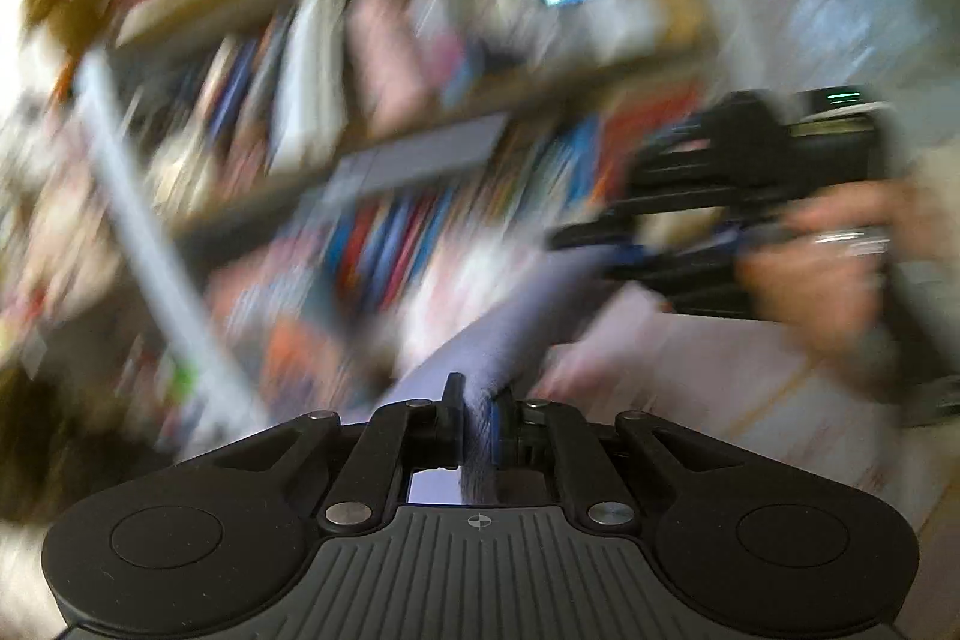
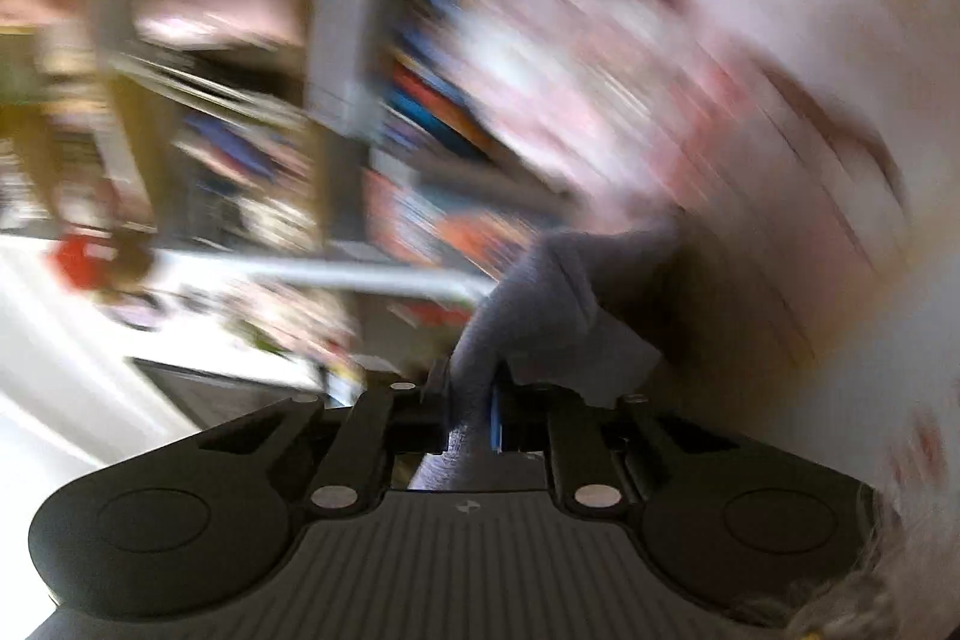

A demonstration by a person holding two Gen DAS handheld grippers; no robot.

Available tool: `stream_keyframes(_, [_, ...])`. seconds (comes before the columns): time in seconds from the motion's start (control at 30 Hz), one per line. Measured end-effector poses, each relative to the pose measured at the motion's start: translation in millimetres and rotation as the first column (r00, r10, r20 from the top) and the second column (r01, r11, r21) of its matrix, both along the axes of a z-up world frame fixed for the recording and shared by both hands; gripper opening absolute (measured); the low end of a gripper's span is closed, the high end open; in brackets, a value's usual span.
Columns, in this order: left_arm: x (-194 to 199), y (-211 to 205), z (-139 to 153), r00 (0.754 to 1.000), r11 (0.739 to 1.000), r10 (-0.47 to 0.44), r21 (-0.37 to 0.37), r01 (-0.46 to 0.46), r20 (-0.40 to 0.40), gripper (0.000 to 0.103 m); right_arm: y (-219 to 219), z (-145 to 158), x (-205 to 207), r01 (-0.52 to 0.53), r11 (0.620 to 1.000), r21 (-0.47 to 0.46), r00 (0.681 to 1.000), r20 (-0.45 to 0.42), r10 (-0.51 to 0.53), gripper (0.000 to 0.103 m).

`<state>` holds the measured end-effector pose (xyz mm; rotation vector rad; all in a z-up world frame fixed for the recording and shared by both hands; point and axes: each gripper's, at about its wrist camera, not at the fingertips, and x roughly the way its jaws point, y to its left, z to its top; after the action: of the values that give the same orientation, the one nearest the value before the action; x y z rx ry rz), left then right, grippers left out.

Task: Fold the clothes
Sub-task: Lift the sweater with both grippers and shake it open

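Across the left and centre of the left wrist view, heavily blurred: a wooden bookshelf (image 1: 372,58) crowded with colourful spines, tilted. At bottom centre, left gripper (image 1: 477,421) pressed together on a lavender-blue cloth (image 1: 510,316), pinched between the fingers, stretching up and right toward mid-frame. At right, right gripper (image 1: 606,244) seen from the side, gripped by a hand (image 1: 840,274) with a ring, the cloth's far end reaching its tip. In the right wrist view, more blurred shelving at left and a pale surface at right. At bottom centre, right gripper (image 2: 471,409) clamped on the same cloth (image 2: 540,304), bunched just above the fingers.
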<state>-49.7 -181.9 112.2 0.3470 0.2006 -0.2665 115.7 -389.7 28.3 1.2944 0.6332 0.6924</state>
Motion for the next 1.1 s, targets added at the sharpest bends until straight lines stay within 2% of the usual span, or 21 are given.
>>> stream_keyframes(0.03, [-2.0,-2.2,16.5,0.997,0.997,-0.059,-0.051,0.062,0.057,0.007,-6.1,29.1,3.2,0.029,1.000,-0.006,0.995,0.100,-0.028,0.011])
stream_keyframes(0.07, [-1.0,3.2,21.8,0.995,0.992,-0.077,-0.097,0.083,0.066,0.007,-12.2,58.2,6.3,0.059,0.998,-0.008,0.978,0.199,-0.056,0.011])
stream_keyframes(0.13, [3.1,18.6,24.6,0.995,0.979,-0.089,-0.179,0.097,0.055,0.007,-15.0,119.8,10.1,0.079,0.997,-0.001,0.920,0.384,-0.072,0.011])
stream_keyframes(0.2, [7.2,33.9,27.3,0.994,0.959,-0.101,-0.261,0.109,0.044,0.007,-9.3,172.3,12.1,0.058,0.998,-0.003,0.852,0.521,-0.048,0.010])
stream_keyframes(0.27, [11.3,49.2,30.1,0.993,0.933,-0.114,-0.341,0.119,0.034,0.007,3.9,216.1,13.7,0.016,0.999,-0.032,0.785,0.619,0.007,0.010])
stream_keyframes(0.3, [13.4,56.9,31.5,0.992,0.917,-0.121,-0.380,0.123,0.029,0.007,13.8,232.5,16.1,-0.012,0.998,-0.061,0.764,0.643,0.049,0.010])
stream_keyframes(0.33, [15.4,64.6,32.8,0.991,0.899,-0.128,-0.418,0.127,0.025,0.007,25.0,238.1,21.3,-0.035,0.995,-0.097,0.761,0.642,0.089,0.010])
stream_keyframes(0.43, [21.5,87.6,37.0,0.989,0.838,-0.150,-0.529,0.135,0.014,0.008,61.3,227.6,44.0,-0.098,0.973,-0.210,0.799,0.566,0.203,0.010])
stream_keyframes(0.47, [23.6,95.3,38.4,0.987,0.814,-0.158,-0.565,0.137,0.012,0.008,74.5,213.7,53.3,-0.114,0.960,-0.255,0.823,0.517,0.235,0.010])
stream_keyframes(0.5, [32.8,101.7,19.5,0.987,0.816,-0.143,-0.573,0.075,-0.075,0.008,88.5,191.0,64.0,-0.126,0.944,-0.304,0.855,0.449,0.259,0.010])
stream_keyframes(0.53, [43.2,106.3,-5.7,0.975,0.830,-0.125,-0.558,0.002,-0.182,0.008,101.0,166.4,73.2,-0.135,0.926,-0.353,0.887,0.372,0.272,0.010])
stream_keyframes(0.6, [56.3,114.6,-47.5,0.941,0.865,-0.072,-0.490,-0.107,-0.332,0.008,123.5,114.2,89.1,-0.154,0.881,-0.448,0.941,0.204,0.268,0.011])
stream_keyframes(0.63, [61.0,119.3,-69.0,0.916,0.881,-0.037,-0.445,-0.158,-0.399,0.008,133.6,91.2,94.3,-0.165,0.856,-0.489,0.956,0.135,0.262,0.011])
stream_keyframes(0.73, [72.3,141.6,-106.7,0.851,0.883,0.058,-0.370,-0.287,-0.523,0.008,160.9,30.2,102.9,-0.206,0.779,-0.593,0.972,-0.030,0.234,0.010])
stream_keyframes(0.77, [75.8,150.2,-114.9,0.833,0.880,0.083,-0.352,-0.319,-0.547,0.008,168.0,20.2,102.9,-0.212,0.759,-0.615,0.972,-0.052,0.229,0.010])
stream_keyframes(0.83, [81.8,163.7,-123.1,0.817,0.877,0.103,-0.335,-0.344,-0.568,0.008,178.9,17.9,98.0,-0.208,0.735,-0.646,0.970,-0.042,0.237,0.010])
stream_keyframes(0.93, [97.2,176.2,-127.1,0.797,0.893,0.125,-0.283,-0.349,-0.590,0.008,195.2,14.4,90.7,-0.200,0.696,-0.690,0.968,-0.027,0.250,0.014])
stream_keyframes(0.97, [100.8,179.3,-129.1,0.796,0.897,0.133,-0.271,-0.350,-0.591,0.009,200.6,13.2,88.3,-0.196,0.683,-0.704,0.967,-0.023,0.255,0.022])
stream_keyframes(1.0, [104.1,182.5,-131.1,0.796,0.899,0.140,-0.261,-0.351,-0.588,0.009,206.1,12.0,85.8,-0.193,0.669,-0.718,0.966,-0.018,0.259,0.041])
stream_keyframes(1.03, [107.3,185.8,-133.2,0.797,0.901,0.148,-0.252,-0.352,-0.586,0.009,208.4,12.5,80.6,-0.189,0.654,-0.733,0.963,-0.007,0.271,0.048])
stream_keyframes(1.1, [114.2,191.7,-136.0,0.794,0.906,0.165,-0.229,-0.357,-0.585,0.009,205.8,14.9,65.4,-0.183,0.618,-0.765,0.951,0.023,0.310,0.049])
